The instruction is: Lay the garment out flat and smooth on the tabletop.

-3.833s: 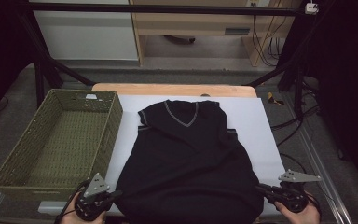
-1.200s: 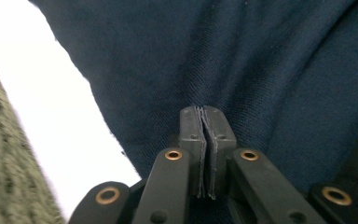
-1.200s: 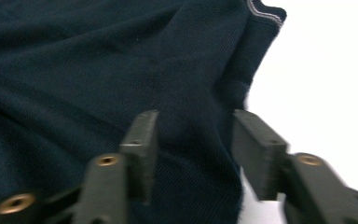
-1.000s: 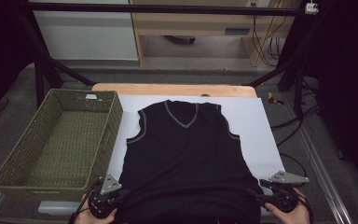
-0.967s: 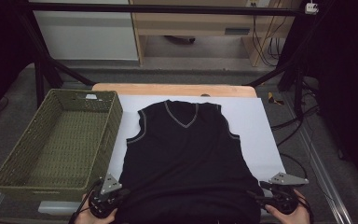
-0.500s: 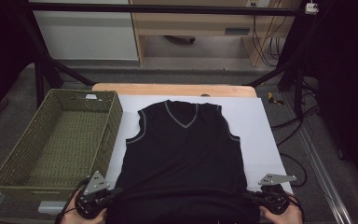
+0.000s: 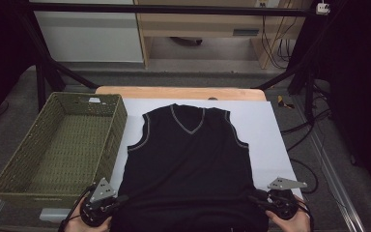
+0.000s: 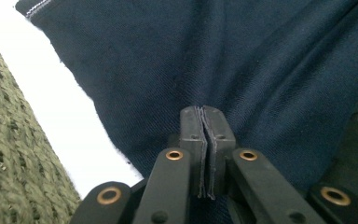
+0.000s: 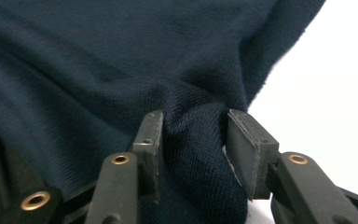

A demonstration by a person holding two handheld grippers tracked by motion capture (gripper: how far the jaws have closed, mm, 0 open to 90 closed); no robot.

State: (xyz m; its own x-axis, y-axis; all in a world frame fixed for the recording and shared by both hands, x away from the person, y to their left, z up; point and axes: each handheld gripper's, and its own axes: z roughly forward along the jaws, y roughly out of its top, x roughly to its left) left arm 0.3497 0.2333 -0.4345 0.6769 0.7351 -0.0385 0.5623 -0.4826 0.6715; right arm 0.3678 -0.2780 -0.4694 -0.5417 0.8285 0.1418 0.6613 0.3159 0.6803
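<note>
A dark sleeveless knitted V-neck vest (image 7: 188,154) is spread flat on the white-covered table (image 7: 270,135). Its hem is pinched by the left gripper (image 8: 204,116), jaws pressed together; the right gripper's (image 9: 193,128) jaws have just been opening around a bunched fold. Regripping before folding seems needed.

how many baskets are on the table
1. The green woven basket stands at the table's left side, beside the black vest spread on the white sheet; its weave also shows at the left edge of the left gripper view. It holds nothing.
</note>
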